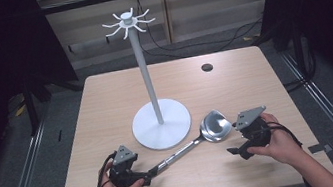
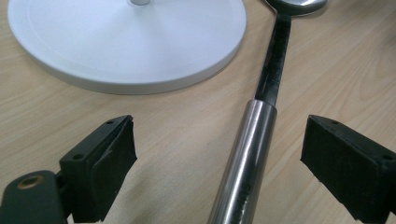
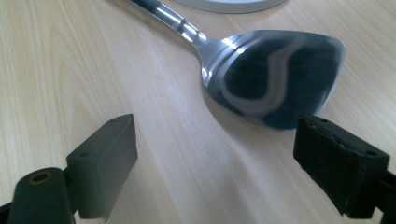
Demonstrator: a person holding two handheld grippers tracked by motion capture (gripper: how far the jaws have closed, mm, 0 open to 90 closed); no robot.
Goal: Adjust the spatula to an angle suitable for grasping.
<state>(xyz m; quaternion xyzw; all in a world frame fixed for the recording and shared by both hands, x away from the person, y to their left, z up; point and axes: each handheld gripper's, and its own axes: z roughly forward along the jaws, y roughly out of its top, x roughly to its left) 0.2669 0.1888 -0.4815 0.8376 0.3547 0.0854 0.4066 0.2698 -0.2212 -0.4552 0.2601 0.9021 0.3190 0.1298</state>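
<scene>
Spatula point(image 1: 190, 143) flat on table point(image 1: 105, 103), beside stand point(image 1: 161, 123) base. Left gripper point(image 2: 217, 158) released, jaws straddling handle. Right gripper point(image 3: 215, 163) released, near blade.

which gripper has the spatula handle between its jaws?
The left gripper: its open jaws straddle the spatula handle without touching it. The right gripper, also open, sits by the spatula's blade, with bare table between its jaws.

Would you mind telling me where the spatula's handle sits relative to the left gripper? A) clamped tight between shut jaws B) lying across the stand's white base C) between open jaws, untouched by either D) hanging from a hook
C: in the left gripper view the spatula's handle lies on the table between the left gripper jaws, which stand wide apart with gaps on both sides.
</scene>
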